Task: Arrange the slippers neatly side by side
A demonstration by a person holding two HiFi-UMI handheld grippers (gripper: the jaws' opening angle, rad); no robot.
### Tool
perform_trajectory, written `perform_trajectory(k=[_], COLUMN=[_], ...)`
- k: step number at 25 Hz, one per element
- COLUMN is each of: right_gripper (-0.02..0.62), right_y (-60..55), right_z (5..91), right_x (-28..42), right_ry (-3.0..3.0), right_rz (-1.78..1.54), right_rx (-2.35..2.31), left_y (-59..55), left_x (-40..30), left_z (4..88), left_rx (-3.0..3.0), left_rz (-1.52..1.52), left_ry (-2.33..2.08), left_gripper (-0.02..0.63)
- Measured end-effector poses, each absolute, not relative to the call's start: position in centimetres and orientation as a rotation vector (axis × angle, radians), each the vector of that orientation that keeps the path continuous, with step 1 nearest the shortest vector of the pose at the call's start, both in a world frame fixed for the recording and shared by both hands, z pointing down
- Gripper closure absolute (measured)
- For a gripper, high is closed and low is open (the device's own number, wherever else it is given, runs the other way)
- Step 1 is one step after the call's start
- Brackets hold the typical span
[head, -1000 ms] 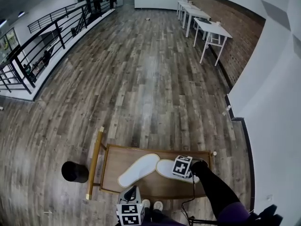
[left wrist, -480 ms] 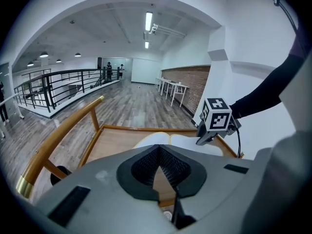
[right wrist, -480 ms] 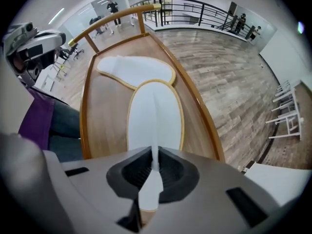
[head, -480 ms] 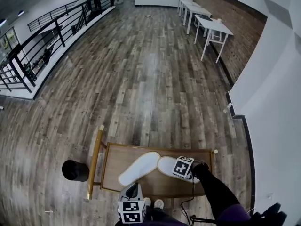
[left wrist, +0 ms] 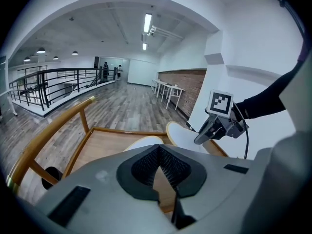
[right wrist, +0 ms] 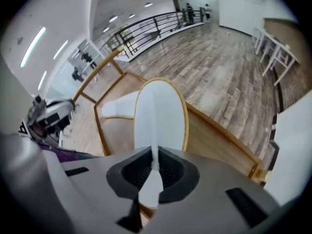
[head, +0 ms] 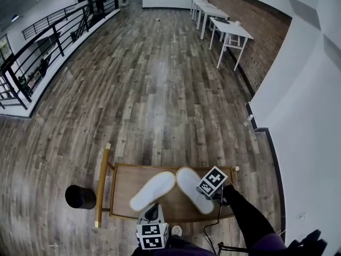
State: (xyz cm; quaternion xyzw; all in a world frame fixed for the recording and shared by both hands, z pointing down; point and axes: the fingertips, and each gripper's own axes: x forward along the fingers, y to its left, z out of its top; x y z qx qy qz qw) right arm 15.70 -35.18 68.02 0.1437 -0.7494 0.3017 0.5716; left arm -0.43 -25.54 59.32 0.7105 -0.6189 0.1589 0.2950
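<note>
1. Both slippers sit on the table [head: 121,181], but they're not lined up yet. They make a V: far ends almost touching near the middle of the far edge, near ends splayed out toward the two near corners.
2. The left slipper [head: 153,191] lies flat and diagonal, its near end toward the left near corner. Nothing is touching it.
3. The right slipper [head: 187,186] runs toward the right near corner. The right claw [head: 204,194] has just been closing and is now clamped down thin on that slipper's near end. In the right gripper view you can see the white sole pinched between the pads. I can't tell for sure whether the slipper is off the wood or just tipped up at that end.
4. The left claw [head: 152,212] hangs over the near edge around the middle. It's fully shut with nothing in it and isn't on either slipper.
5. Progress-wise I'd call it early-to-middle. The grab on one slipper is done, the actual straightening isn't.
6. What's left, as I read it:
   - swing the right slipper's near end in so it runs parallel to the other one
   - probably turn the left slipper too, since it's just as crooked
   - finish with the pair close together and ends level, squared to the table's edges
</note>
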Motion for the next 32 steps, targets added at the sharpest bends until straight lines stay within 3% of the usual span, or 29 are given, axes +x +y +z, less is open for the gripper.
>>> perform_trajectory(k=[13, 32], right_gripper=[0.575, 0.575], right_y=[-33.1, -34.1], right_z=[70.1, 72.9], right_x=[15.8, 15.5], right_ry=[-1.712, -1.613], right_rz=[1.343, 1.249], right_rx=[0.625, 0.674], left_y=[-29.2, -28.9], left_x=[-1.3, -2.0], left_z=[58.4, 59.2], left_rx=[1.918, 1.884], left_rz=[0.412, 0.424], left_ry=[-1.695, -1.704], left_gripper=[0.606, 0.606])
